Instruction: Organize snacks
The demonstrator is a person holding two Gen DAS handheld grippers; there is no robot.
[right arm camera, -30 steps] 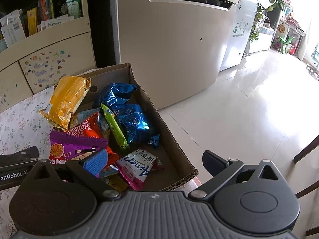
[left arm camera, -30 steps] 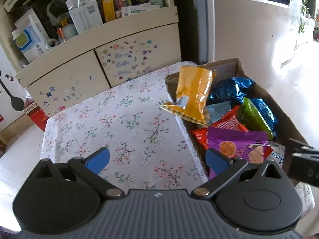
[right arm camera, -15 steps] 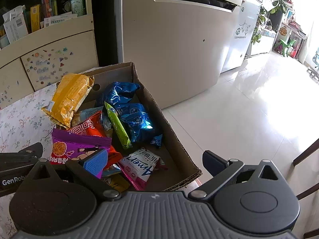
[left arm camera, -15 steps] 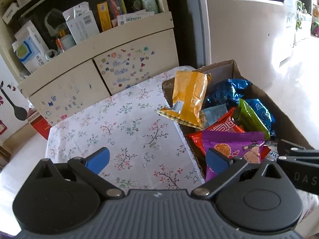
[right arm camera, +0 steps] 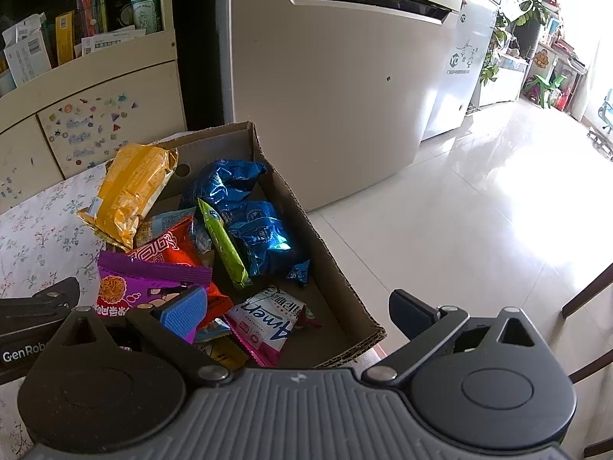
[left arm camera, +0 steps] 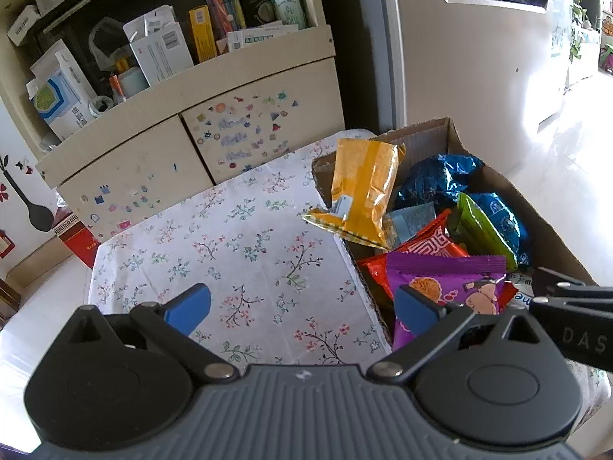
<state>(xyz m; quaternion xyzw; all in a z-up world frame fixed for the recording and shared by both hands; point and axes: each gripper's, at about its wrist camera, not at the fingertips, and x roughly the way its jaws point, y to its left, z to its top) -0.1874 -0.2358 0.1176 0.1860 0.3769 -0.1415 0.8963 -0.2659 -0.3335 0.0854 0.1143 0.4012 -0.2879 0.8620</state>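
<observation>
Several snack packets are seen heaped in a cardboard box (right arm camera: 337, 268) set at the edge of a tabletop (left arm camera: 237, 237) covered with a floral cloth. A yellow packet (left arm camera: 364, 188) is propped over the box's near wall, half in and half out; below it lie a red packet (right arm camera: 168, 249), a purple packet (right arm camera: 149, 283), a green packet (right arm camera: 224, 245), two blue packets (right arm camera: 264, 241) and a white-and-pink packet (right arm camera: 268, 318).

The scene is judged to fit either a box being filled or one being sorted out, so no single move can be prescribed. Whichever packet is handled, a grip across its sealed edge rather than its puffed middle is advised, and the leaning yellow packet should be steadied, since it could slide onto the cloth.

The left gripper (left arm camera: 302, 303) is held low over the cloth just beside the box, its blue pads spread wide and nothing between them. The right gripper (right arm camera: 299, 314) is poised above the box's near corner, likewise spread and empty, one pad over the purple packet, the other beyond the box wall.
</observation>
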